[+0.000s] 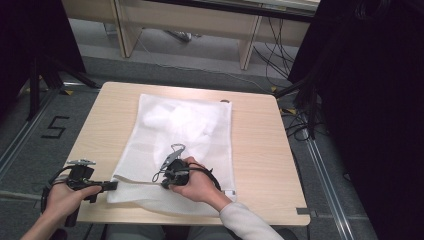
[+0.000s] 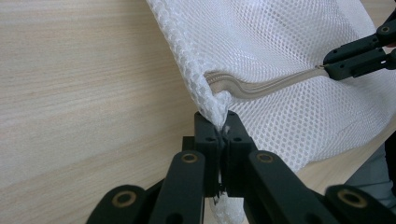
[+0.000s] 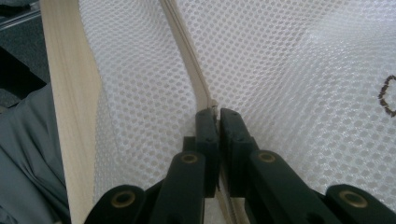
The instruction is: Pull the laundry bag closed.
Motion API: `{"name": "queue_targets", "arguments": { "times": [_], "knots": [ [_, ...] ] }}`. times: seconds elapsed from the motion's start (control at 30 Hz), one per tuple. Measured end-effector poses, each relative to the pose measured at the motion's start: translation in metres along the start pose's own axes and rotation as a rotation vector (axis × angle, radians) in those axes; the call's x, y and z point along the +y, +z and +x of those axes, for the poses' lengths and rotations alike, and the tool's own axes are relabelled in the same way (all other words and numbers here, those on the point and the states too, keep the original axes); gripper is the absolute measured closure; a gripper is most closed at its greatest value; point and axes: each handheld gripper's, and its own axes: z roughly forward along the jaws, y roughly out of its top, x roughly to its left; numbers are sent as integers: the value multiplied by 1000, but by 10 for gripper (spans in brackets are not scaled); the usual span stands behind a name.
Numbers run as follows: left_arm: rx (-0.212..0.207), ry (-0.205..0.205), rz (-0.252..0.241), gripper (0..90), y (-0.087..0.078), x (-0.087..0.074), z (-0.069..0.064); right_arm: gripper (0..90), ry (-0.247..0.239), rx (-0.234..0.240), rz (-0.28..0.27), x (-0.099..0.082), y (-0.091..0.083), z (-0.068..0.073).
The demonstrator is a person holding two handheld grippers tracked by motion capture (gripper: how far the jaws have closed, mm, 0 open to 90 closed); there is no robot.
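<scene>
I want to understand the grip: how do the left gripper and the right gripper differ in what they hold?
The left gripper pinches the corner of the mesh laundry bag; the right gripper pinches the zipper pull. The left gripper sits at the bag's edge, the right gripper farther along the zipper. Both are shut.

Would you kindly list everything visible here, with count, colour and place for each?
mesh laundry bag: one, white, flat on the middle of the table, with something white inside its far half
zipper: one, beige, along the bag's near edge
table: one, light wood, centre of the high view
floor marking: one, black, on the grey floor left of the table
cables: several, black, on the floor beyond the table
left gripper: one, black, shut on the bag's near left corner
right gripper: one, black, shut on the zipper pull
hands: two, at the near edge, each holding a gripper
</scene>
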Motion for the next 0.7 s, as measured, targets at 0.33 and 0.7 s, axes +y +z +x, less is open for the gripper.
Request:
{"name": "queue_targets", "arguments": {
  "times": [0.33,0.7],
  "knots": [
    [4,-3,-3,869,0,0,0,875,9,5,-2,-7,-5,-3],
    [8,-9,-15,868,1,0,0,875,66,15,9,-15,-11,-3]
  ]
}}
